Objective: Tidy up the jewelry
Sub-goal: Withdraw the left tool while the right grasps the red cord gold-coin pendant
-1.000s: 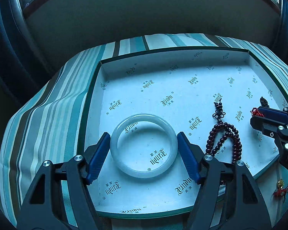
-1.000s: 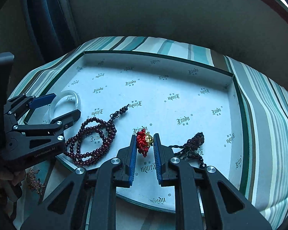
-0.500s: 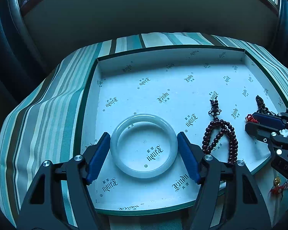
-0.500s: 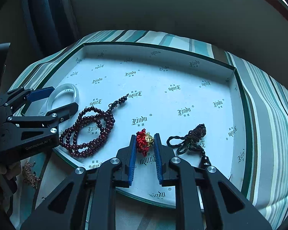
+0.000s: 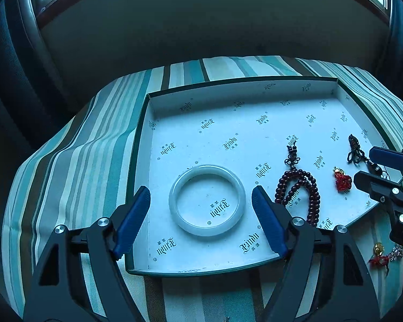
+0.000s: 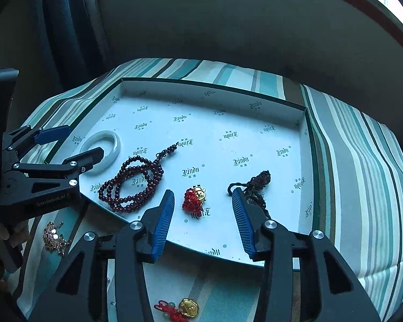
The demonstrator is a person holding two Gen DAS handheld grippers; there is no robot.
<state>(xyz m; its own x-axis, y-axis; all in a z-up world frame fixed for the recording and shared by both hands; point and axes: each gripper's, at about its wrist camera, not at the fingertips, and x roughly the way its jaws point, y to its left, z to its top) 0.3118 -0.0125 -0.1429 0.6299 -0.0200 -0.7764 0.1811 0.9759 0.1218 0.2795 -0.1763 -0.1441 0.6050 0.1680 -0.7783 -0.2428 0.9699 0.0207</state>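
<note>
A white jade bangle (image 5: 174,209) lies flat in a white-lined tray (image 5: 241,80). My left gripper (image 5: 201,196) straddles it, and its jaws are opening with both blue pads clear of the ring. To the right lie a dark red bead string (image 5: 315,198), a red knot charm with a gold piece (image 5: 342,182) and a dark cord pendant (image 5: 354,147). In the right wrist view, my right gripper (image 6: 202,196) hovers over the red knot charm (image 6: 192,202). Its jaws are opening and the charm lies loose on the tray floor between them. The bead string (image 6: 133,206) and the bangle (image 6: 112,145) lie to its left.
The tray (image 6: 215,86) sits on a striped teal cloth (image 6: 362,161). Outside its near rim lie a red-and-gold charm (image 6: 185,308) and a small sparkly chain (image 6: 53,237). The left gripper (image 6: 84,139) shows at the left edge. A dark wall rises behind.
The right jaws parted and let go of the red knot charm, which now rests on the tray. The left jaws widened off the bangle. Both grippers drew back and up a little.
</note>
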